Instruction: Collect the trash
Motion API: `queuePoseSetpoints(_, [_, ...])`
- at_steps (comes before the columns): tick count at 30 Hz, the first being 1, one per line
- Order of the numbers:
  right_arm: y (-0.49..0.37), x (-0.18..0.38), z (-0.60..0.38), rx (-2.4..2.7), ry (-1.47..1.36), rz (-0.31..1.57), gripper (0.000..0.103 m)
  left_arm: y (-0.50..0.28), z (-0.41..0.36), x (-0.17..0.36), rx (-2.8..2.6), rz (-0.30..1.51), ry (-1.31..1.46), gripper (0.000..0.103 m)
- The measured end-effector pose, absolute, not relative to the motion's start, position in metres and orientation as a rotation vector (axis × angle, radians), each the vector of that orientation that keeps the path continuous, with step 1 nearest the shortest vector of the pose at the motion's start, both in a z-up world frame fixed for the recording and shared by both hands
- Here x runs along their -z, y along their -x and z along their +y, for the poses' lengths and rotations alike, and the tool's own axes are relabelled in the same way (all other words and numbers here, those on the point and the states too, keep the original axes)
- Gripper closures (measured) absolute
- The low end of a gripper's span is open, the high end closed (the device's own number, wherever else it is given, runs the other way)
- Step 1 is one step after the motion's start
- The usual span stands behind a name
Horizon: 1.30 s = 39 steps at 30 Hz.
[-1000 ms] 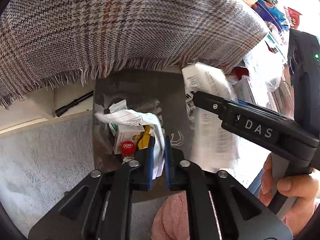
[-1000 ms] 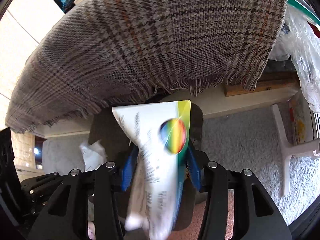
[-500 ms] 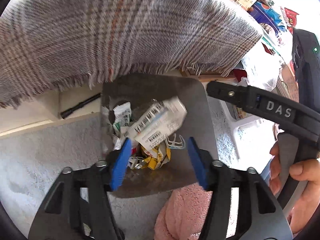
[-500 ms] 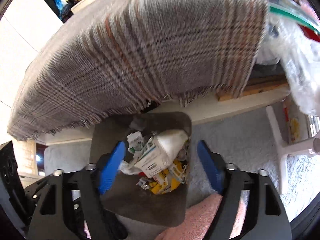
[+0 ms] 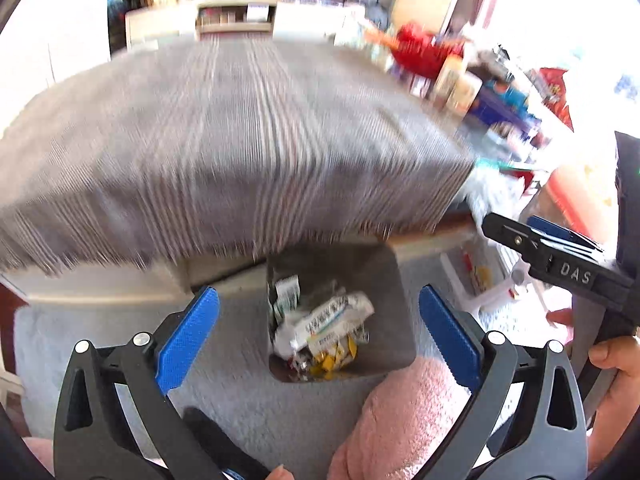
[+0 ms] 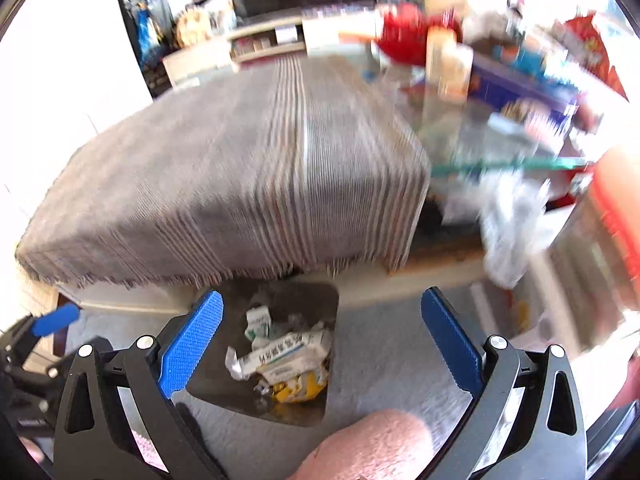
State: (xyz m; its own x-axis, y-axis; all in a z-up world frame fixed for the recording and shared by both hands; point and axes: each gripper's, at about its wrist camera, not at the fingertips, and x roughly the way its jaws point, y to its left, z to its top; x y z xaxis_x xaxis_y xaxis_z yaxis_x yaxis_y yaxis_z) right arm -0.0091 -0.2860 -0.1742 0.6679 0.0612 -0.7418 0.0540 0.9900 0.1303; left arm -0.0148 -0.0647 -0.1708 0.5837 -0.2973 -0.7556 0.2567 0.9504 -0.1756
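A dark grey trash bin (image 5: 384, 300) stands on the grey carpet below the table edge; it also shows in the right wrist view (image 6: 224, 380). Inside lie a white printed packet (image 5: 332, 316) (image 6: 284, 354), a small green-and-white wrapper (image 5: 287, 290) (image 6: 256, 322) and yellow wrappers (image 5: 334, 360) (image 6: 296, 388). My left gripper (image 5: 318, 336) is open and empty, well above the bin. My right gripper (image 6: 320, 344) is open and empty above the bin too; its fingers (image 5: 520, 238) show at the right of the left wrist view.
A plaid cloth (image 5: 224, 152) (image 6: 248, 184) covers the table and hangs over the bin's far side. Bottles, boxes and snack packs (image 6: 500, 72) crowd the table's right part. A white plastic bag (image 6: 508, 228) hangs at the right. A pink-clad knee (image 5: 396, 420) is near the bin.
Both grippers opened and dropped their trash into the bin: the left a crumpled white paper, the right the white packet. Both then rose and tilted up, bringing the tabletop into view.
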Motion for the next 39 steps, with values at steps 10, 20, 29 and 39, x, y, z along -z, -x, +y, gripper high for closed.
queuePoseSetpoints(10, [0.055,0.075,-0.290,0.043,-0.085,0.567,0.003,0.048,-0.063,0.079,0.303,0.629,0.050,0.008])
queuePoseSetpoints(20, [0.081,0.039,-0.290,0.124,-0.066,0.409,0.003,0.063,-0.065,0.048,0.218,0.509,-0.017,0.008])
queuePoseSetpoints(29, [0.089,0.029,-0.291,0.126,-0.090,0.356,0.003,0.073,-0.054,0.023,0.167,0.425,-0.012,0.008])
queuePoseSetpoints(39, [0.093,0.025,-0.269,0.088,-0.062,0.344,0.003,0.076,-0.047,0.021,0.157,0.413,0.001,0.008])
